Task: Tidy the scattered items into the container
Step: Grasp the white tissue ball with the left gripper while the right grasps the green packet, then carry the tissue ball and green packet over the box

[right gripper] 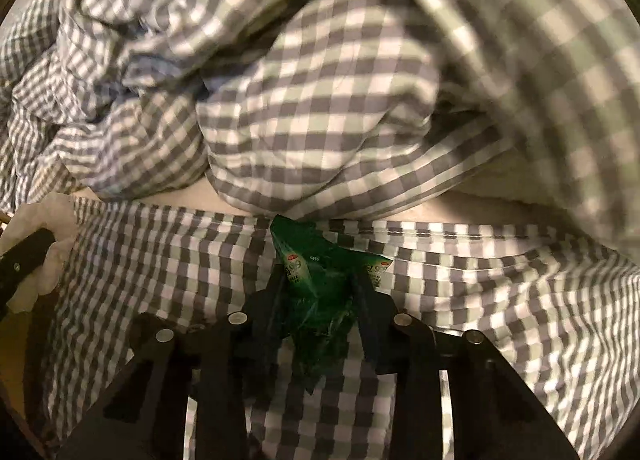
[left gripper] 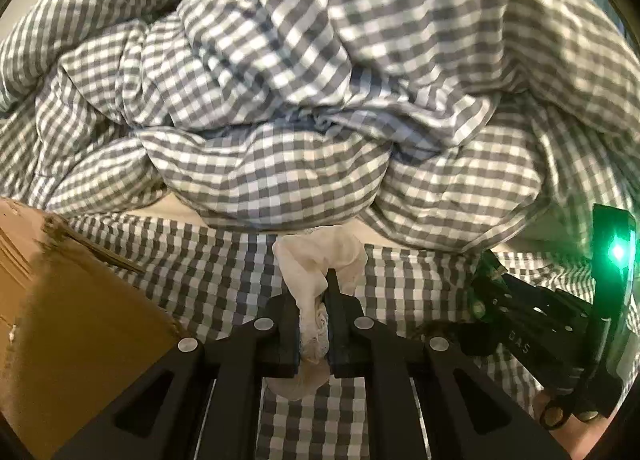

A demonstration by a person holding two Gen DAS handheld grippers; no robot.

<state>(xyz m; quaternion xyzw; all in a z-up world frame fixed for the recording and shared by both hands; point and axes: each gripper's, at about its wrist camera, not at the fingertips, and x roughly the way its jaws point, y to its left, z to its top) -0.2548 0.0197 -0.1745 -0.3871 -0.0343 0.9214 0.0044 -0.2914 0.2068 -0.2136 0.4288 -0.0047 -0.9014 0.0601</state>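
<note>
My left gripper [left gripper: 314,292] is shut on a crumpled white tissue [left gripper: 316,260] and holds it just above the checked bed sheet [left gripper: 224,260]. A brown cardboard box [left gripper: 60,300] stands to its left, close by. My right gripper [right gripper: 316,280] is shut on a crumpled green wrapper [right gripper: 320,280] with white and red print, over the sheet. The right gripper's body with a green light shows at the right of the left wrist view [left gripper: 560,308]. The left gripper's finger and the tissue [right gripper: 48,256] show at the left edge of the right wrist view.
A bunched grey-and-white checked duvet [left gripper: 320,100] fills the far side of the bed in both views [right gripper: 320,100]. A pale strip of mattress [right gripper: 500,196] shows under its edge.
</note>
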